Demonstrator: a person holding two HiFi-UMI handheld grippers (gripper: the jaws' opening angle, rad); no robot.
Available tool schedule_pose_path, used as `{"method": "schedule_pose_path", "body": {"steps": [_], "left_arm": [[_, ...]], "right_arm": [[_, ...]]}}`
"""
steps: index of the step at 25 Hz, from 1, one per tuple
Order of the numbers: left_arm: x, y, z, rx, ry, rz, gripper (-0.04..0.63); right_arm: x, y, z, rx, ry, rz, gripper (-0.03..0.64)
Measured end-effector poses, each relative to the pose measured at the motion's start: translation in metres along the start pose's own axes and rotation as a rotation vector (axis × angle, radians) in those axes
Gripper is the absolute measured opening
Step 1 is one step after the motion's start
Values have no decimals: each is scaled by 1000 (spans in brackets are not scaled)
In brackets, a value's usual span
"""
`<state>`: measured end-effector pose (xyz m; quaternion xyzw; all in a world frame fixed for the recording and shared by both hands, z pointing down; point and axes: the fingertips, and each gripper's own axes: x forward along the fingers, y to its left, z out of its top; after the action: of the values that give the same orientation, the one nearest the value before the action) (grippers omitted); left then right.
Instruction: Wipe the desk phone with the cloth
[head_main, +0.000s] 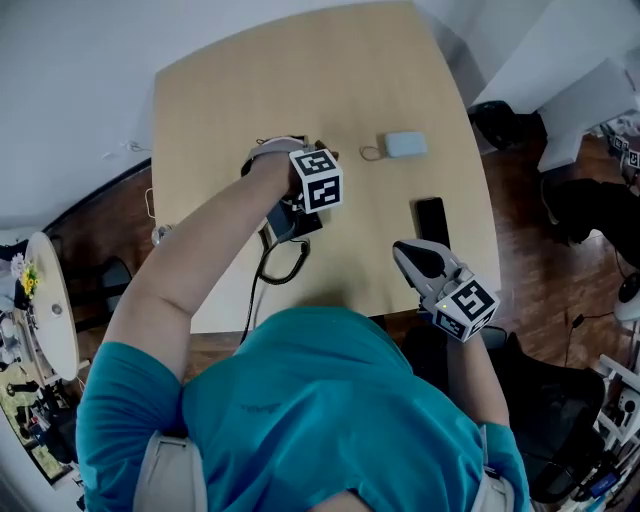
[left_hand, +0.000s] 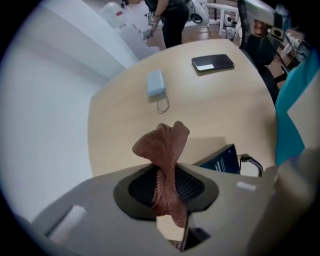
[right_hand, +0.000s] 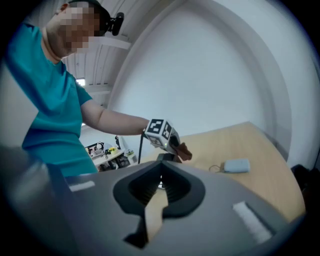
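**Left gripper** (left_hand: 167, 186): the jaws are pressed together and pinch a rust-brown cloth (left_hand: 162, 147) between black ribbed pads. The cloth is a coarse, open-weave fabric. It is gathered into a twisted fold that flares into two soft lobes beyond the jaw tips.

In the left gripper view, at 4 o'clock from the claw, a flat, sharp-cornered part of the desk phone (left_hand: 223, 161) shows. It is dark blue-black, with pale print too small to read. A black cord (left_hand: 252, 163) bends out just beside it. Whether the cloth touches the phone cannot be determined.

At 12 o'clock lies a pale blue-grey case (left_hand: 156, 82), a rounded oblong with a thin wire loop at its near end. At 1 o'clock a black smartphone (left_hand: 213, 62) lies flat, glossy face up.

**Right gripper** (right_hand: 160, 182): the jaws are closed on each other at the tips, with nothing between the ribbed pads. In the head view it is held near the table's near edge, at 4 o'clock from the left gripper. It is well apart from the desk phone and just below the smartphone.

**Table** (head_main: 220, 110): a matte, light wood-grain top with rounded corners.

**Position of the phone:** in the head view the desk phone sits directly under the left gripper's marker cube, left of the table's centre. The black cord coils away from it toward 6 o'clock and reaches the near edge.
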<state>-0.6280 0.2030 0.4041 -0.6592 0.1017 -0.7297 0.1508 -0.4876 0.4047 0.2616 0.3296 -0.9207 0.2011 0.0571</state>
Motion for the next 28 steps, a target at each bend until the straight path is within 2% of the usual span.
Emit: {"method": "schedule_pose_path", "body": {"steps": [4,6,9,12,15,17,18,19,22,23,25,28], "left_arm": [[27,-19,-8,86,152,-102,106],[32,-41,-3,134,183,-140,106],[34,-95,14,209,184,-249,106],[36,-155,31,329,181,-316,106],[31,-200,44,356,136,-410,106],[22,-203,50,303,68,-467,106],[16,-190,53,256,23,-476,106],[6,-165,55,200,-24,-461,106],[-27,-51,47,71,-126,-322,106],[-33,-27,42,40,-146,-323,106],[-38,-8,30,-39,-168,-424,106],[-26,-3,17,-196,-165,-597,106]], "right_arm": [[-13,-6,-4,16,-19,-28,2],[-19,-10,-4,26,-28,-41,2],[-25,-15,-5,36,-35,-54,2],[-26,-16,-9,44,-34,-53,2],[-24,-14,-11,46,-29,-47,2],[-23,-15,-10,46,-30,-46,2],[-23,-16,-10,47,-30,-47,2],[-24,-17,-9,48,-30,-49,2],[-24,-23,-9,49,-22,-55,2],[-23,-24,-9,50,-18,-56,2],[-21,-25,-8,51,-10,-54,2],[-17,-26,-10,61,10,-48,2]]}}
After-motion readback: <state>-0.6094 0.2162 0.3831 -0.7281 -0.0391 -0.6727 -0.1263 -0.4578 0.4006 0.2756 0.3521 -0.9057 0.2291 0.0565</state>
